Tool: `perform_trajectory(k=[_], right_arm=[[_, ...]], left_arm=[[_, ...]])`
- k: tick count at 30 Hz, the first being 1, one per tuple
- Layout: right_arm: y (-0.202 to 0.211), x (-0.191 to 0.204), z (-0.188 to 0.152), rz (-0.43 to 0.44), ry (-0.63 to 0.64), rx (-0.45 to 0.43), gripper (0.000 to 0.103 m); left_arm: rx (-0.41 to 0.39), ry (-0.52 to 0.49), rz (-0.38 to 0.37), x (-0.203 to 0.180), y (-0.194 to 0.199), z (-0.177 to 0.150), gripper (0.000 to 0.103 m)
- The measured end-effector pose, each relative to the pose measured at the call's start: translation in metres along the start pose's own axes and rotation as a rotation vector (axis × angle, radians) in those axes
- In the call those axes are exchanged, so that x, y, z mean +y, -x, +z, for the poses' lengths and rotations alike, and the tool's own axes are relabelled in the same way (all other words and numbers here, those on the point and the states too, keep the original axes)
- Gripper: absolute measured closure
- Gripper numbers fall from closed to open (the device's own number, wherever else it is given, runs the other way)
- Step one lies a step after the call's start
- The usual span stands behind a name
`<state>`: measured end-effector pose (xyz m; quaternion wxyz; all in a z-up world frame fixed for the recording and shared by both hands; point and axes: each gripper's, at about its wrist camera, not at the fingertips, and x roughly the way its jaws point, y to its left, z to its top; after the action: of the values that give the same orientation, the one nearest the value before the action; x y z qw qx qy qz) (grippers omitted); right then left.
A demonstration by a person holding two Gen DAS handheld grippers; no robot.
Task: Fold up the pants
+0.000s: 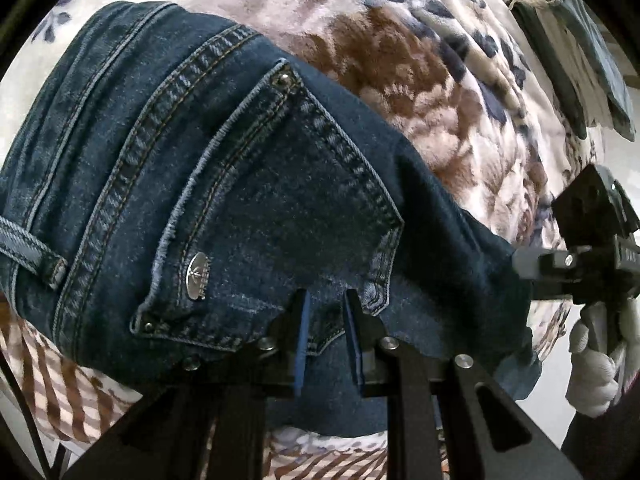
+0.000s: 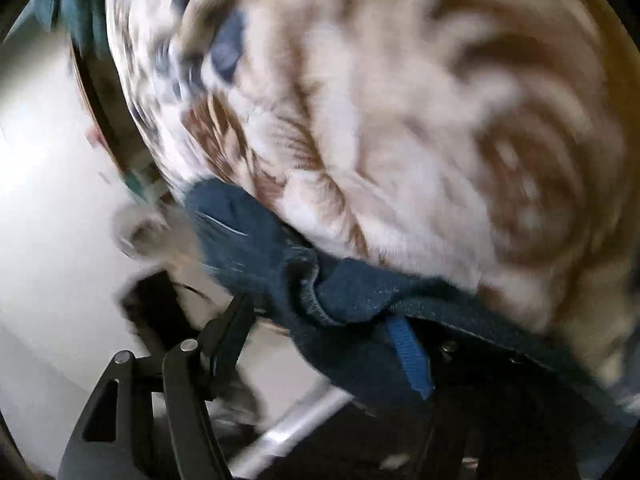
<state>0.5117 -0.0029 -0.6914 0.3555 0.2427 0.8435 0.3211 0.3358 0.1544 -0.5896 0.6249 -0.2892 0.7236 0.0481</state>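
Observation:
Dark blue jeans lie on a floral blanket, back pocket up, with a metal button on it. My left gripper points down onto them just below the pocket, its blue pads nearly together on a pinch of denim. My right gripper, held by a gloved hand, is at the jeans' right edge. The right wrist view is blurred. In it my right gripper stands wide open, a bunched edge of the jeans draped over the blue-padded finger while the other finger is bare.
Dark folded garments lie at the blanket's far right corner. A brown-striped part of the blanket hangs at the near left edge. A pale floor shows beside the bed, with a metal rod low down.

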Motion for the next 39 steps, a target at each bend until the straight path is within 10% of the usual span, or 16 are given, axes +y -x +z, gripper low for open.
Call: perform_trajectory(k=[7,9,11,17,26,34,35,39], right_arm=[[-0.059,0.030,0.025,-0.213,0.160,0.164,0.030],[-0.059,0.029,0.025,-0.264,0.141,0.122,0.048],[-0.032,0.022,0.020,-0.160,0.071,0.023,0.073],[0.024,-0.020,-0.002,0.269,-0.154,-0.163,0.085],[0.034,-0.062,-0.014,0.381,-0.303,-0.298,0.086],[0.124,-0.028,-0.090,-0.079,-0.108,-0.618,0.073],[0.127,-0.023,-0.096,-0.088,-0.078,-0.615,0.058],[0.109,0.000,-0.115,-0.134,0.020,-0.558,0.057]], left_arm=[[-0.017,-0.069,0.044,-0.013,-0.002,0.001,0.087],[-0.016,-0.067,0.046,-0.014,-0.003,0.001,0.087],[-0.011,-0.057,0.027,-0.014,-0.005,0.002,0.087],[0.010,-0.046,-0.008,-0.011,-0.012,0.007,0.087],[0.025,-0.029,-0.026,-0.003,-0.005,0.007,0.087],[-0.079,-0.037,0.000,0.005,0.041,0.012,0.077],[-0.099,-0.043,0.008,0.005,0.044,0.013,0.076],[-0.133,-0.036,0.058,0.009,0.037,0.026,0.068]])
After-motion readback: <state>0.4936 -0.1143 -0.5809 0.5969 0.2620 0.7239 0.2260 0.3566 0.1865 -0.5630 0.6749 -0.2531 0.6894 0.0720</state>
